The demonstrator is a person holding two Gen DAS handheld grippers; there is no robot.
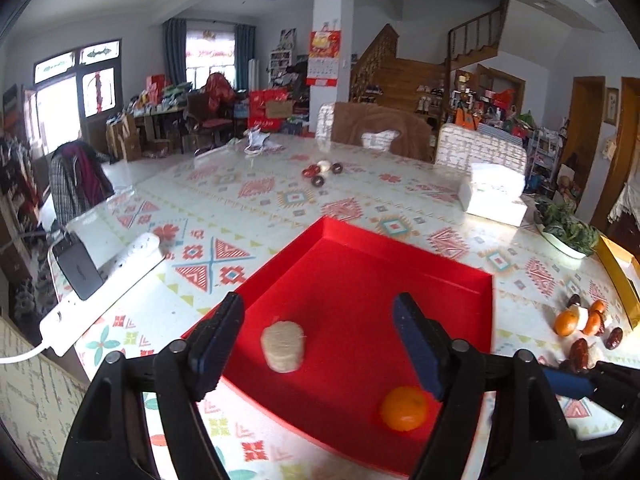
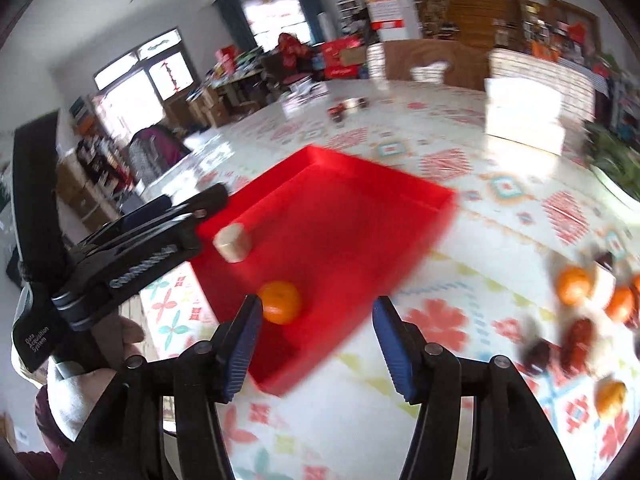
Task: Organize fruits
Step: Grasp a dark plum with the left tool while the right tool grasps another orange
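Orange (image 1: 403, 408), pale, perhaps rice, cake (image 1: 282, 346), inside red tray (image 1: 404, 248)

Daylight from the windows (image 1: 68, 92) behind the worktop (image 1: 248, 200) leaves glare on its far surface. The left view is sharp; the right view smears with motion blur. Fisheye bending darkens corners.

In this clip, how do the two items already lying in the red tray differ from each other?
The mandarin is bright orange, round and smooth; the beige cake is pale, a squat cylinder with a rough, grainy surface. The mandarin lies near the tray's near right corner, the beige cake further left near the left wall. The beige cake looks somewhat taller. Both rest loose on the floor of the red tray, apart from each other, and neither gripper holds them.
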